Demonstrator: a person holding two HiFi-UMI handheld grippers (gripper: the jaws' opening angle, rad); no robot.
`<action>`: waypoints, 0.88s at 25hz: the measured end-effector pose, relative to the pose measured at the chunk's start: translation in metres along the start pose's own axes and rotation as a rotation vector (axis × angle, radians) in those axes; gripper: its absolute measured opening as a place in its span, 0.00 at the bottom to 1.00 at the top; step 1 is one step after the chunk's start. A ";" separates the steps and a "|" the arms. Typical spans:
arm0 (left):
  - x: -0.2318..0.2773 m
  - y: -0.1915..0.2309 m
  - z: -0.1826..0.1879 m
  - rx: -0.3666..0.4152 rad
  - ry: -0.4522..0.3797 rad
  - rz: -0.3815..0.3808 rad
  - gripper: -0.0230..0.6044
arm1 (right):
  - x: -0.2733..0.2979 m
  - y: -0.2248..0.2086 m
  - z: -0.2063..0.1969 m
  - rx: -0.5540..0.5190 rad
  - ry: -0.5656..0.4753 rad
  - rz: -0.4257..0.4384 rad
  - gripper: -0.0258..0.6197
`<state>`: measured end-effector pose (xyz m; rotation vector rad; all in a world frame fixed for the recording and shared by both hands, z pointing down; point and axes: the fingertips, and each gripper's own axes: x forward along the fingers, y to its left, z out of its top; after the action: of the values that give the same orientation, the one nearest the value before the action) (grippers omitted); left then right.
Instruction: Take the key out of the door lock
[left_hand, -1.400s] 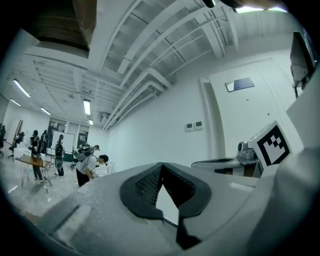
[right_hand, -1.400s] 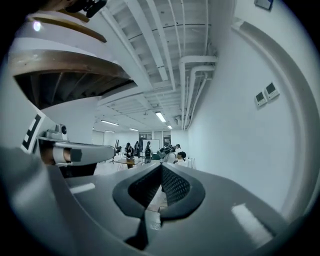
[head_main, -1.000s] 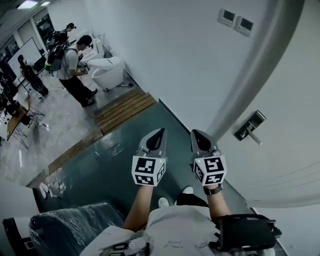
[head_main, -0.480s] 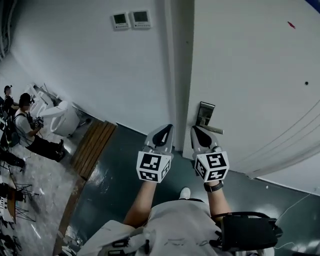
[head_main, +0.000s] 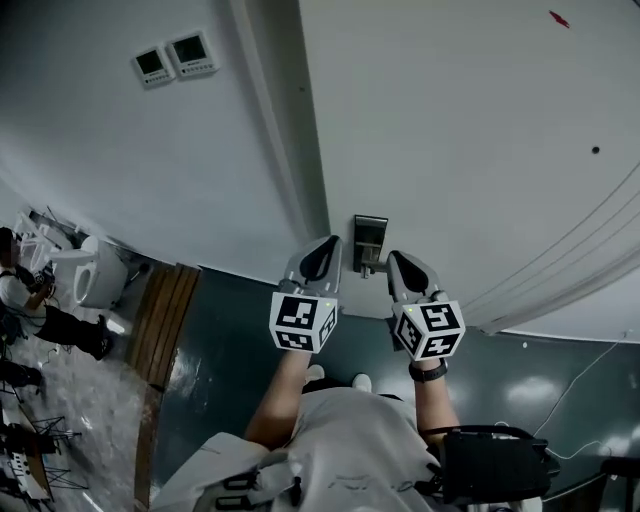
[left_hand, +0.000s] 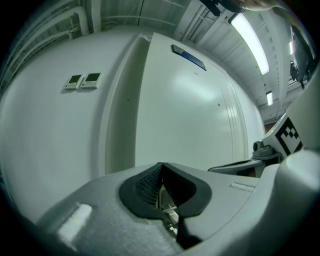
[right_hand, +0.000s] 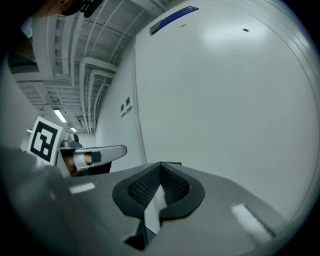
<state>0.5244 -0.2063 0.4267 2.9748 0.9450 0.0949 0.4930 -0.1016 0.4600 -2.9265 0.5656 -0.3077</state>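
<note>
A white door (head_main: 470, 150) faces me in the head view, with a metal lock plate (head_main: 369, 237) and its lever handle (head_main: 368, 266) near its left edge. No key can be made out at this size. My left gripper (head_main: 329, 243) is shut and empty, just left of the plate. On the plate's other side, my right gripper (head_main: 393, 258) is also shut and empty. In the left gripper view the left gripper (left_hand: 160, 165) points at the door (left_hand: 185, 115) and its frame. Over the right gripper (right_hand: 160, 165), the right gripper view shows the door (right_hand: 225, 95); the lock is hidden behind the jaws.
Two small wall panels (head_main: 173, 57) sit on the white wall left of the door frame (head_main: 285, 140). The floor (head_main: 235, 330) is dark green, with a wooden strip (head_main: 165, 320) at the left. A person (head_main: 70, 325) crouches at the far left by white fixtures.
The view has swung right, from the room and wall onto the door. The lock plate has come from the right side to just between and beyond my two shut grippers.
</note>
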 end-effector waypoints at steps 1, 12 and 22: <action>0.006 0.005 0.000 -0.003 0.001 0.000 0.04 | 0.000 -0.001 0.001 -0.002 0.002 -0.010 0.05; 0.053 0.035 -0.015 -0.034 0.043 -0.116 0.24 | 0.011 -0.008 -0.014 0.058 0.053 -0.119 0.05; 0.078 0.049 -0.009 -0.093 -0.016 -0.192 0.39 | 0.017 -0.009 -0.030 0.096 0.091 -0.191 0.05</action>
<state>0.6156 -0.2009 0.4413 2.7802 1.1827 0.1080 0.5043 -0.1030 0.4930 -2.8888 0.2739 -0.4789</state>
